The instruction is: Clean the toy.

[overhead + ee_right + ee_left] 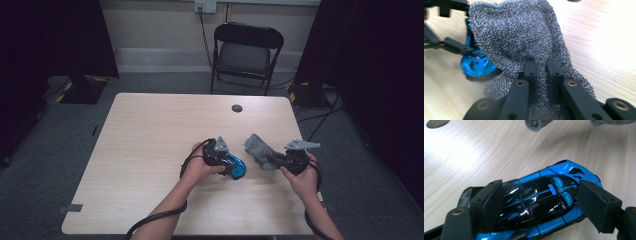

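Note:
A blue and black toy car [239,168] lies near the table's middle front, with my left gripper [226,159] shut on it. In the left gripper view the two pads [489,202] press on the car [564,168] from either side across its cabin. Just to the right, my right gripper [278,160] is shut on a grey terry cloth [257,146] that is bunched up above the table. In the right gripper view the jaws stand close together [541,66] with the cloth [519,35] pinched between them, and the car's blue wheel [477,66] shows behind the cloth at the left.
The light wooden table [150,140] has a round cable hole [237,108] near its far edge. A black folding chair [246,50] stands behind the table. Dark curtains hang at both sides, and cables run over the floor at the right.

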A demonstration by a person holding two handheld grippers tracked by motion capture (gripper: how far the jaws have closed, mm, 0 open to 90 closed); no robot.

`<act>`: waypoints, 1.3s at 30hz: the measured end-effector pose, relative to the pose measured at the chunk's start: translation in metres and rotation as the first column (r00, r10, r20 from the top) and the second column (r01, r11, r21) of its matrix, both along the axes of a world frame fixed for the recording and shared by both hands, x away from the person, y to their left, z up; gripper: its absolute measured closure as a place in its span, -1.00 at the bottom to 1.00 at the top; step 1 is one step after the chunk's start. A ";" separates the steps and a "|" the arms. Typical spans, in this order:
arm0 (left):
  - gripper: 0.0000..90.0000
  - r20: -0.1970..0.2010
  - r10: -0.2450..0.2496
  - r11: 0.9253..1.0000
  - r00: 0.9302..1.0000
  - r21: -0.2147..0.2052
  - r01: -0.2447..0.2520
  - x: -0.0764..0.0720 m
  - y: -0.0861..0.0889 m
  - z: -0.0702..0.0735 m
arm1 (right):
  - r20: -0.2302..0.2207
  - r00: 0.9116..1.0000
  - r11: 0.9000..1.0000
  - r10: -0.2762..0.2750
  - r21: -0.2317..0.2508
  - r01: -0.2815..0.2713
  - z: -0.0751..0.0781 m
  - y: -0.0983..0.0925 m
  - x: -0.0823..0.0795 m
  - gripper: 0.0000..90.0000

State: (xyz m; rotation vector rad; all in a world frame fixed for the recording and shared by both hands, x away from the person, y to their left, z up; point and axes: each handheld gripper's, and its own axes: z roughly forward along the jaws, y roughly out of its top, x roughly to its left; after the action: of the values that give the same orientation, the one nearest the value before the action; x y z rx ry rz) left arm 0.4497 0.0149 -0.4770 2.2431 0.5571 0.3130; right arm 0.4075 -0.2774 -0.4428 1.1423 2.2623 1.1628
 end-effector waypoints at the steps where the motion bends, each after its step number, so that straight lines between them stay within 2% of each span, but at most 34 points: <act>1: -0.52 0.000 0.001 1.000 1.000 -0.001 -0.001 0.000 0.000 0.000 | 0.005 1.000 1.000 0.003 -0.003 -0.003 0.002 0.000 -0.002 0.81; 15: -0.52 0.001 -0.004 1.000 1.000 -0.004 0.004 0.001 0.001 0.000 | 0.029 0.994 0.994 0.106 0.010 -0.106 0.008 -0.002 -0.044 0.80; 18: -0.52 0.000 -0.005 1.000 1.000 -0.002 0.005 0.001 0.001 0.000 | 0.018 0.991 0.990 0.135 0.036 -0.136 0.003 -0.002 -0.053 0.80; 23: -0.50 -0.003 0.001 1.000 1.000 -0.015 -0.001 0.001 0.002 -0.001 | 0.008 0.982 0.982 0.188 0.034 -0.188 -0.002 0.005 -0.066 0.80; 29: -0.49 -0.007 0.002 1.000 1.000 -0.018 -0.002 0.002 0.002 0.000 | -0.002 0.959 0.959 0.284 0.016 -0.284 -0.006 0.027 -0.079 0.80; 35: -0.45 -0.012 0.013 0.999 1.000 -0.044 -0.013 0.002 0.004 -0.001 | -0.044 0.926 0.927 0.374 0.003 -0.374 -0.016 0.046 -0.087 0.80; 37: -0.45 -0.010 0.010 0.999 1.000 -0.042 -0.010 0.002 0.004 -0.001 | -0.059 0.918 0.920 0.392 0.001 -0.393 -0.021 0.052 -0.087 0.80; 39: -0.45 -0.009 0.009 0.999 1.000 -0.041 -0.009 0.002 0.004 -0.001 | -0.063 0.914 0.915 0.401 -0.015 -0.402 -0.025 0.059 -0.086 0.80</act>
State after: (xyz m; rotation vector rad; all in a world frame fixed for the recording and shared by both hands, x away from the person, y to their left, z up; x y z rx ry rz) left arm 0.4521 0.0192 -0.4780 2.2035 0.5736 0.2941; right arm 0.3216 -0.2187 -0.4682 0.7225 2.6322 1.2485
